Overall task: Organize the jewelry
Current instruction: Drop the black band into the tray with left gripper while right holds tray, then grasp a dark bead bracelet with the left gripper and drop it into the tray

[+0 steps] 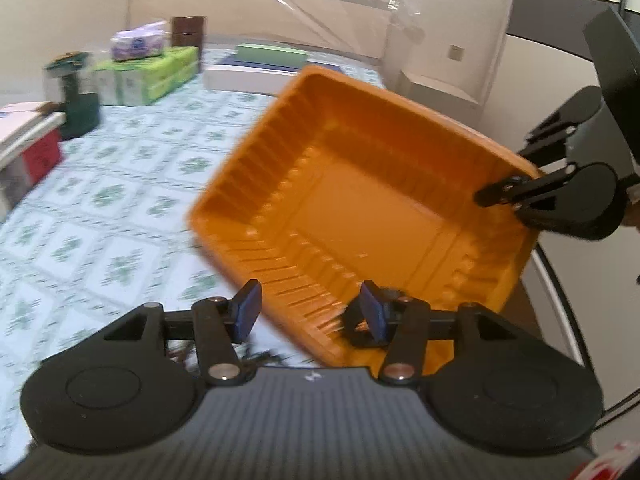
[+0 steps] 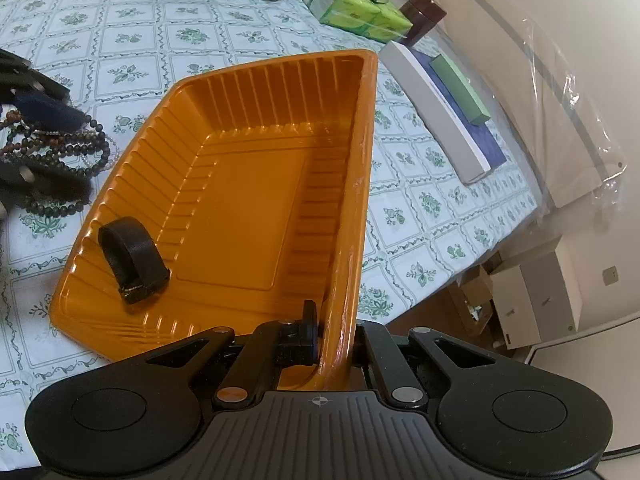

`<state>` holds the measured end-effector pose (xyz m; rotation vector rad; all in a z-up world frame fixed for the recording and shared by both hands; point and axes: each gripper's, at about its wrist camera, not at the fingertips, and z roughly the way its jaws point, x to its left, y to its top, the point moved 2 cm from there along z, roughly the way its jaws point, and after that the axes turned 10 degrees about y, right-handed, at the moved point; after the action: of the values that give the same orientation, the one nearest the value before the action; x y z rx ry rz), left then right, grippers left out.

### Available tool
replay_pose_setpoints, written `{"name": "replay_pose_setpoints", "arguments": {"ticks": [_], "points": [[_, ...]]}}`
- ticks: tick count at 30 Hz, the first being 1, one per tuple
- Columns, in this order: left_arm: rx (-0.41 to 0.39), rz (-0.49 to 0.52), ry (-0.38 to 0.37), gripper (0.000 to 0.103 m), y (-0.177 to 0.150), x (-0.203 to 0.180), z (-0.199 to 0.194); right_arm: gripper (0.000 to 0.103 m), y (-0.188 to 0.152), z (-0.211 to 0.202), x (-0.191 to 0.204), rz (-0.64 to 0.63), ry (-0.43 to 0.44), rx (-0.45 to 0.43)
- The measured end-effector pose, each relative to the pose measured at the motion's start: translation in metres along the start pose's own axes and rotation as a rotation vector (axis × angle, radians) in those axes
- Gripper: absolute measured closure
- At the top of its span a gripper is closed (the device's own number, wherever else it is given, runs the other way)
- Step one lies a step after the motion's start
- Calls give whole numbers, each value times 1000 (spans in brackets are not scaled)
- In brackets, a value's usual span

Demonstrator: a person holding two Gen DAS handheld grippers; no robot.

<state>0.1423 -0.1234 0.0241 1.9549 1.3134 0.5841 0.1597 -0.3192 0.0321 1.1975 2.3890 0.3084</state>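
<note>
- The right gripper [image 2: 334, 344] pinches the rim of the orange tray [image 2: 248, 184], one finger inside the wall, the other outside.
- The tray hangs tilted above the floral tablecloth [image 2: 160, 36], near the table's right edge.
- A black ring-shaped band [image 2: 132, 260] lies in the tray's low near-left corner.
- The left gripper [image 1: 310, 312] is spread wide, its blue pads [image 1: 246, 310] bare, just over the tray's near rim.
- A heap of dark bead necklaces [image 2: 60, 156] lies on the cloth beside the tray's left side.
- Tissue packs [image 2: 360, 12] and a brown jar [image 2: 422, 16] stand along the far edge.
</note>
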Motion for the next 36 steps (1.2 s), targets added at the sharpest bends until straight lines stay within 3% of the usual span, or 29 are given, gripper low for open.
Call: {"name": "replay_pose_setpoints", "arguments": {"ticks": [2,18,25,30,36], "points": [[-4,-15,36,48,-7,14,-7,100,0,0,0,-1,0,0],[67,-134,320,48,-80,118,-44,100,-1,-1,0,-5,-3,0],[67,-114,335,48,-102,122,-44,100,-2,-1,0,-9,-5,2],[67,-29,328,49,-105,109,-35,100,-2,-1,0,-12,-6,3],[72,-37,323,62,-111,113,-38,100,-2,-1,1,-12,-6,4]]}}
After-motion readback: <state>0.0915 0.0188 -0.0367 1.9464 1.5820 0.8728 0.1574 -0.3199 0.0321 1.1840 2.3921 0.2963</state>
